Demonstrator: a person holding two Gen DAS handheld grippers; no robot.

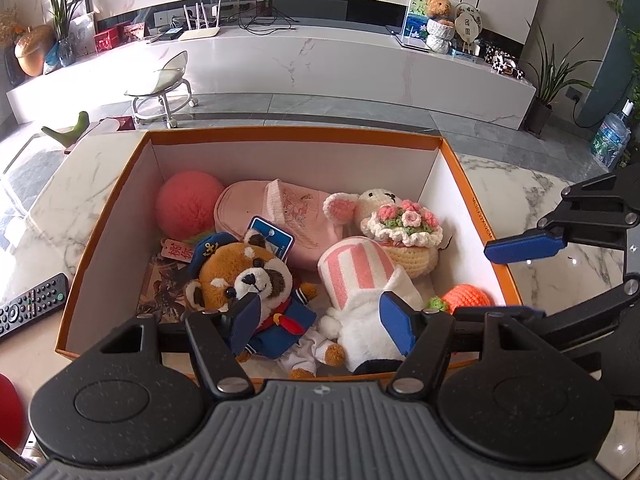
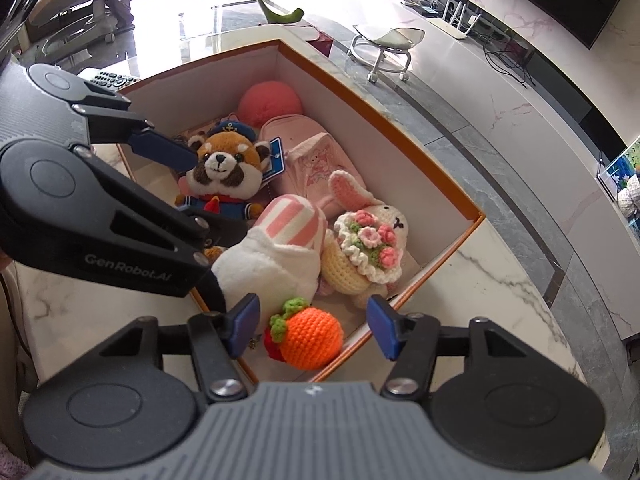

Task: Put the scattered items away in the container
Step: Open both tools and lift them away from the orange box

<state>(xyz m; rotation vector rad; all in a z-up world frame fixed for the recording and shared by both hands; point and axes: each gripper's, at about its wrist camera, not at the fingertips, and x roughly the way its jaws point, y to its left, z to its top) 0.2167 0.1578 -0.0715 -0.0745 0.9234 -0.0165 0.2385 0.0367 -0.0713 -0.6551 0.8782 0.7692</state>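
Observation:
An orange-rimmed box (image 1: 296,134) on the marble table holds a red panda plush (image 1: 248,276), a pink-striped white plush (image 1: 356,276), a crocheted bunny with flowers (image 1: 400,224), a pink cap (image 1: 288,216), a pink ball (image 1: 188,204) and an orange crocheted fruit (image 2: 312,340). My left gripper (image 1: 320,326) hangs open over the box's near end, above the panda and the white plush. My right gripper (image 2: 314,328) is open at the box's corner; the orange fruit lies between its pads with a gap on each side.
A black remote (image 1: 28,304) lies on the table left of the box. Something red (image 1: 6,408) shows at the lower left edge. Beyond the table are a low stool (image 1: 164,92) and a long white media bench (image 1: 280,56).

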